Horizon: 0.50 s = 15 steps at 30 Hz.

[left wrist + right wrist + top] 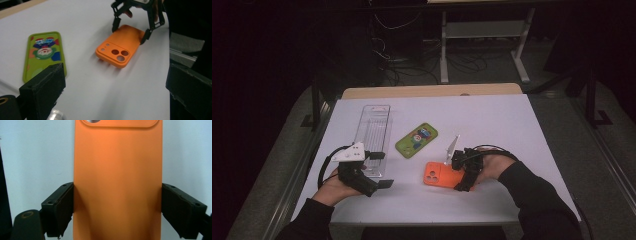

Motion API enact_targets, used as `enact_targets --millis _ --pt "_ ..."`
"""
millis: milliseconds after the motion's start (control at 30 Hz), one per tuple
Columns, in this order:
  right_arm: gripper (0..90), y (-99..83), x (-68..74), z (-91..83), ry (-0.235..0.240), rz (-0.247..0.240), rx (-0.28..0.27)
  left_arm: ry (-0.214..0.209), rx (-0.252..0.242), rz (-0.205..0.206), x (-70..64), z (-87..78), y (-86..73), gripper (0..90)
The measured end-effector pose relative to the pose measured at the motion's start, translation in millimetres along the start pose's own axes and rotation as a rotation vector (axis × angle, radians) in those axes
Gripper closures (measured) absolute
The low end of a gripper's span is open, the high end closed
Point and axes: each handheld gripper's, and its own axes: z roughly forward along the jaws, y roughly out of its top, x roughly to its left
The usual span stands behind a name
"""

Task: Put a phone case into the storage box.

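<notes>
Your right claw (460, 175) sits nearest you at about 5 o'clock on the desk (492, 120), clenched on the orange case (441, 174). In the right gripper view its two pads (60, 207) press flat against the long edges of the case, one on each side, with the case running straight up between them. The case lies camera-holes up on the white desk top, holes at the end away from your right hand. In the left gripper view the case (120, 45) lies at 1 o'clock, and your right claw (130, 31) straddles its far end.

Your left claw (379, 170) is at about 7 o'clock, released and grasping nothing; its jaws stand well apart, and in the left gripper view bare desk shows between them. It points toward 3 o'clock, at the orange case, but is well apart from it.

Farther out, at the desk's middle, the green case (416, 140) lies flat with its printed side up, near the orange case but not touching it.

At about 10 o'clock a clear tray (373, 131) lies lengthwise, just beyond your left claw.
</notes>
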Motion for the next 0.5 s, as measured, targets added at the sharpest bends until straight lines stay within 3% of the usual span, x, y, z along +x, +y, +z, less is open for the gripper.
enact_targets --millis 267,333,500 --pt "15.7 8.0 -1.8 -12.9 -0.007 -0.038 0.013 -0.043 0.088 0.088 -0.1 19.2 22.5 2.0" --pt "15.7 9.7 -1.4 -15.1 -0.007 -0.047 0.010 -0.057 0.109 0.085 -0.5 25.3 26.2 2.0" --pt "15.7 12.9 -0.9 -16.0 -0.004 -0.066 0.003 -0.079 0.144 0.124 1.1 39.6 37.0 2.0"
